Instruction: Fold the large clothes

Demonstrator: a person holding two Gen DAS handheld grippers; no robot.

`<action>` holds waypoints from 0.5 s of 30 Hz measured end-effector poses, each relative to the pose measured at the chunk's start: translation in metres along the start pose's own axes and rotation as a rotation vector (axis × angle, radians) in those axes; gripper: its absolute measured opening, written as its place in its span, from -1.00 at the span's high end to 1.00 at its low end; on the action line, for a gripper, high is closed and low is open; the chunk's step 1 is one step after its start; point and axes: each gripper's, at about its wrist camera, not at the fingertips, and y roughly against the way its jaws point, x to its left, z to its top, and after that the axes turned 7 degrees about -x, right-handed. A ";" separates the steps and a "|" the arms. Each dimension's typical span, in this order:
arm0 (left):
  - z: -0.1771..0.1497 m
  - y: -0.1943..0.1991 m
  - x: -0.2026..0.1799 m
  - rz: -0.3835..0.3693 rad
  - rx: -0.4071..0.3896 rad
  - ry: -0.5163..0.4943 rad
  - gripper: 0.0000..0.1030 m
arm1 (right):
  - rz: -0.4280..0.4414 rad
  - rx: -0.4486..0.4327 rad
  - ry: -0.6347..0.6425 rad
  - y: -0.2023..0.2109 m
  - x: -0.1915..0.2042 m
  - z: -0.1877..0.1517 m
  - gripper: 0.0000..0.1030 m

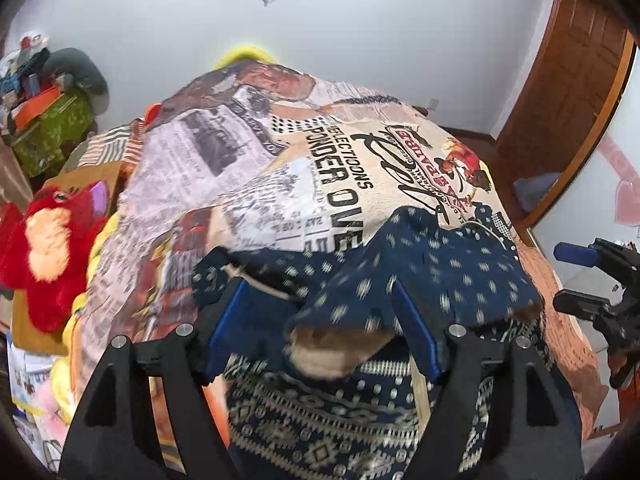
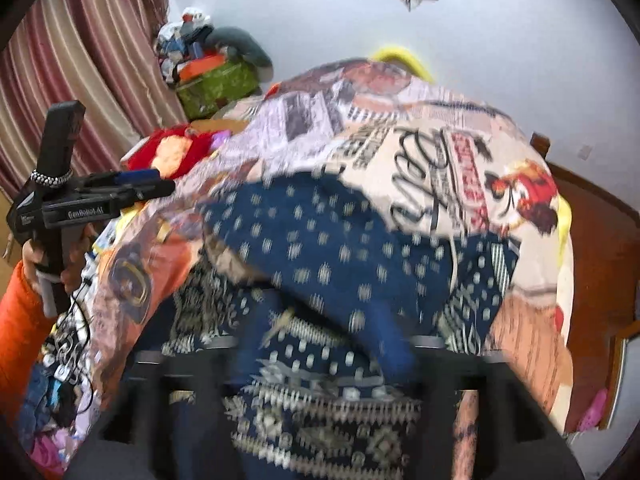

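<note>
A navy garment (image 1: pixel 440 264) with cream dots and a patterned band lies rumpled on the newspaper-print blanket (image 1: pixel 280 168), one flap turned over so its tan inside shows. My left gripper (image 1: pixel 320 320) stands open just above that fold, its blue pads (image 1: pixel 224 320) wide on either side and not pressing the cloth. My right gripper (image 1: pixel 558 278) hangs open off the garment's right edge, with nothing in it. In the right wrist view the garment (image 2: pixel 340 248) is blurred. The right gripper (image 2: pixel 320 352) is open over the patterned band. The left gripper (image 2: pixel 164 182) is held by a hand in an orange sleeve.
A red plush toy (image 1: pixel 52 248) and yellow plush lie at the blanket's left edge. A green box (image 1: pixel 52 128) piled with things stands in the far corner by a striped curtain (image 2: pixel 80 60). Curved brown woodwork (image 1: pixel 568 92) runs along the right. Cables and clutter (image 2: pixel 64 344) lie lower left.
</note>
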 end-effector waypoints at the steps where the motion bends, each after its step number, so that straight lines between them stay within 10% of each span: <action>1: 0.002 -0.007 -0.001 -0.009 0.008 0.004 -0.42 | -0.002 -0.009 0.002 -0.005 -0.001 0.004 -0.43; 6: 0.010 -0.059 -0.014 -0.119 0.099 0.055 -0.41 | 0.000 0.018 -0.013 -0.040 -0.013 0.022 -0.43; 10: 0.003 -0.085 -0.027 -0.151 0.164 0.038 0.78 | 0.016 0.079 -0.081 -0.076 -0.031 0.025 -0.43; 15: -0.018 -0.070 -0.042 -0.135 0.134 -0.079 0.94 | 0.066 0.118 -0.160 -0.086 -0.043 0.009 -0.43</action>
